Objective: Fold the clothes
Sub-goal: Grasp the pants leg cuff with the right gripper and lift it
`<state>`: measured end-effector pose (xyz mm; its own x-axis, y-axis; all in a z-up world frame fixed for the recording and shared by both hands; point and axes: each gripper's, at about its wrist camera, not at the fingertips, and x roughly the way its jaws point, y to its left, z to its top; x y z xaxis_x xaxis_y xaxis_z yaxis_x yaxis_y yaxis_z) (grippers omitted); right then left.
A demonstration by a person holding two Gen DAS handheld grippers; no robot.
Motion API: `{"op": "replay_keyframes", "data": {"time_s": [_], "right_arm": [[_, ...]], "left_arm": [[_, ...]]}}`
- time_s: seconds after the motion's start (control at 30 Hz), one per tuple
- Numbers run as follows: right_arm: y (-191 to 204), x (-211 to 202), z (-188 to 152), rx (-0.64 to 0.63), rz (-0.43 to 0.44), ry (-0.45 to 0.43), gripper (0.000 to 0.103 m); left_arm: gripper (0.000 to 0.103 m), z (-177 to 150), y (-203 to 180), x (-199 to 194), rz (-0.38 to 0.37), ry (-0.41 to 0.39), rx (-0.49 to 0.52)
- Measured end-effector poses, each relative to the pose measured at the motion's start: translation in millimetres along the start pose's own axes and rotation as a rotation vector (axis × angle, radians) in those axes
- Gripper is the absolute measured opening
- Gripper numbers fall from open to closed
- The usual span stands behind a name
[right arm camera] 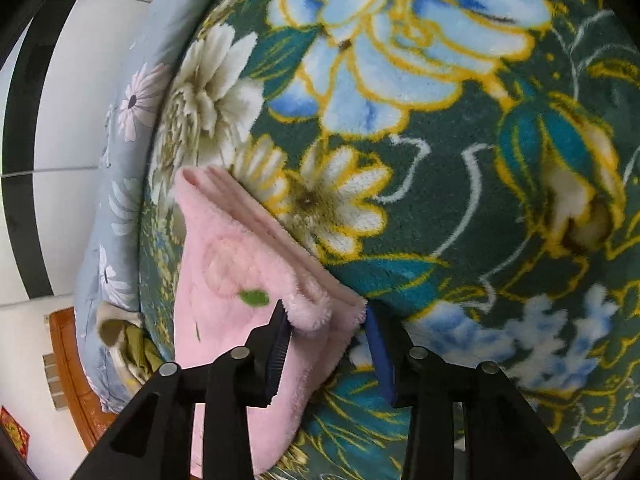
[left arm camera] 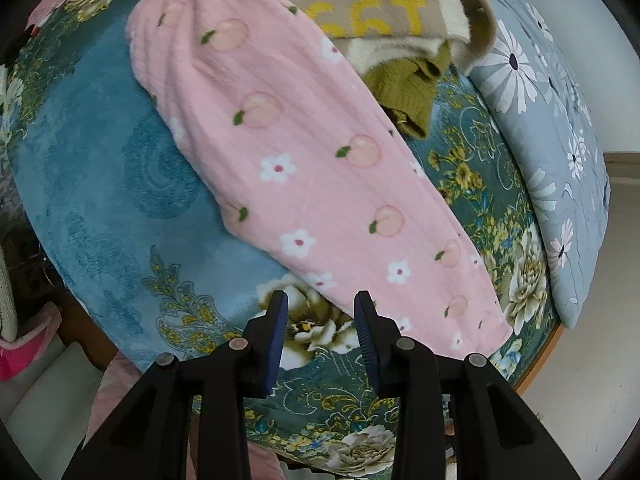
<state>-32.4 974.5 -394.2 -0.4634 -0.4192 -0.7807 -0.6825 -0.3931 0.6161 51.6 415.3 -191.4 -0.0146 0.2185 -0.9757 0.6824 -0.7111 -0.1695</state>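
Pink fleece trousers (left arm camera: 288, 148) with a peach and flower print lie folded lengthwise across the bed, running from the far left to the near right. My left gripper (left arm camera: 321, 304) is open and empty, hovering just above the near edge of the trousers. In the right wrist view my right gripper (right arm camera: 326, 314) is open, its jaws standing on either side of the layered cuff corner of the pink trousers (right arm camera: 240, 264), which rests on the blanket.
A floral teal and blue blanket (left arm camera: 120, 216) covers the bed. A beige sweater with yellow letters (left arm camera: 368, 8) and an olive green garment (left arm camera: 404, 88) lie at the far end. A grey daisy-print pillow (left arm camera: 552, 140) lies along the right edge.
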Motion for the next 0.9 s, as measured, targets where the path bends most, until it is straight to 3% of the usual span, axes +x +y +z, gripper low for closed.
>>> {"op": "replay_keyframes", "data": {"time_s": [0.1, 0.17, 0.27, 0.37, 0.43, 0.53, 0.7, 0.9], "right_arm": [[4, 2, 0, 0.042, 0.006, 0.004, 0.019], [12, -2, 1, 0.036, 0.01, 0.002, 0.015], [25, -38, 3, -0.016, 0.087, -0.066, 0.011], [12, -63, 10, -0.011, 0.082, -0.122, 0.011], [-6, -57, 15, 0.022, -0.004, -0.101, 0.011], [-21, -46, 13, 0.088, -0.029, -0.059, 0.011], [-6, -61, 5, 0.05, -0.037, -0.084, 0.011], [18, -81, -7, 0.038, -0.055, -0.107, 0.011]], "left_arm": [[0.035, -1, 8, -2, 0.003, -0.007, -0.02], [0.035, -1, 13, -3, -0.002, -0.011, -0.035], [0.035, 0, 19, -7, -0.018, -0.02, -0.051], [0.035, 3, 24, -12, -0.04, -0.037, -0.059], [0.035, 6, 33, -14, -0.055, -0.049, -0.08], [0.035, 12, 46, -18, -0.079, -0.068, -0.11], [0.035, 22, 72, -23, -0.118, -0.105, -0.168], [0.043, 58, 154, -30, -0.184, -0.206, -0.333]]}}
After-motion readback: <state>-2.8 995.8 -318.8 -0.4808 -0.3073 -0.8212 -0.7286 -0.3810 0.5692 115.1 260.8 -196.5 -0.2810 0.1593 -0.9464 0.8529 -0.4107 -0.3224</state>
